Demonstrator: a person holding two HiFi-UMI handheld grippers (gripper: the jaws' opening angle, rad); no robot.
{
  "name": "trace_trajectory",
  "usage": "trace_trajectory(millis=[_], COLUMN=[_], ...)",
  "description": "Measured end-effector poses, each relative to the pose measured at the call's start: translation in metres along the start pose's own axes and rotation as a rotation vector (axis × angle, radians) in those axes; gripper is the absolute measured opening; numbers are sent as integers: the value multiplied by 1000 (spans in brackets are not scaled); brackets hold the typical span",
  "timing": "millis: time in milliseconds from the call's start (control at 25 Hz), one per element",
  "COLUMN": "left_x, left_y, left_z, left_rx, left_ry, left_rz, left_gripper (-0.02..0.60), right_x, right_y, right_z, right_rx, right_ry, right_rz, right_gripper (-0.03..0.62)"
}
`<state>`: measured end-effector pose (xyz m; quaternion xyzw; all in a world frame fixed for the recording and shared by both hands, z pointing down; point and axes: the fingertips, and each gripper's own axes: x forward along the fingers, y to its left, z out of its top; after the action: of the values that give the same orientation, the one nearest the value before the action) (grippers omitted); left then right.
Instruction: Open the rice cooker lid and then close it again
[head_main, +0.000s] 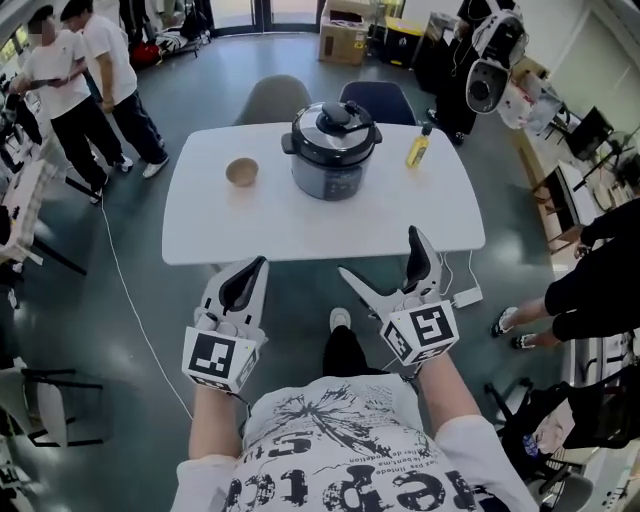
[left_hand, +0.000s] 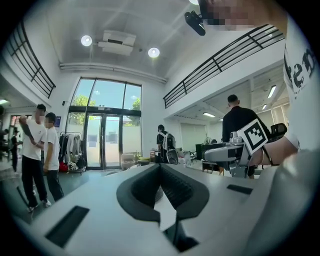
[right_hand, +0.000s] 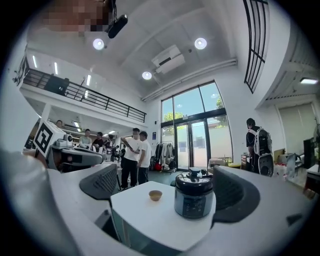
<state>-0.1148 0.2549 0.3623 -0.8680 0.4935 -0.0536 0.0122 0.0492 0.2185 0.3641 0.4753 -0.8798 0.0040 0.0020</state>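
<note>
Rice cooker (head_main: 331, 150) was spotted far ahead; right gripper (head_main: 380, 254), spread empty, was judged nearer than clenched, empty left gripper (head_main: 252, 268).

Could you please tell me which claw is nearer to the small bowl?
Left. The left claw hangs directly short of the bowl, off the table's near edge; the right claw is farther right.

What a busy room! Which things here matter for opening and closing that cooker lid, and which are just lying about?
For the job:
- round dark grey rice cooker with its black lid
- left gripper, shut and empty
- right gripper, open and empty

Just lying about:
- small tan bowl
- yellow bottle

Both share the white table.
</note>
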Motion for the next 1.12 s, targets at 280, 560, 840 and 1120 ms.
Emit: trace_trajectory(millis=[280, 560, 840, 1120], left_x=[144, 286, 354, 385], left_y=[51, 96, 126, 166], left_z=[24, 46, 33, 49], left_rx=[15, 32, 18, 31], left_ry=[-16, -61, -15, -73], left_rz=[72, 131, 144, 94], left_gripper=[12, 12, 12, 12], right_x=[121, 231, 298, 358], right_y=[-113, -213, -257, -253], right_z=[8, -1, -9, -22], right_rx=[2, -13, -14, -68], right_ry=[18, 78, 101, 253], right_rz=[77, 154, 192, 181], right_gripper=[597, 597, 596, 570])
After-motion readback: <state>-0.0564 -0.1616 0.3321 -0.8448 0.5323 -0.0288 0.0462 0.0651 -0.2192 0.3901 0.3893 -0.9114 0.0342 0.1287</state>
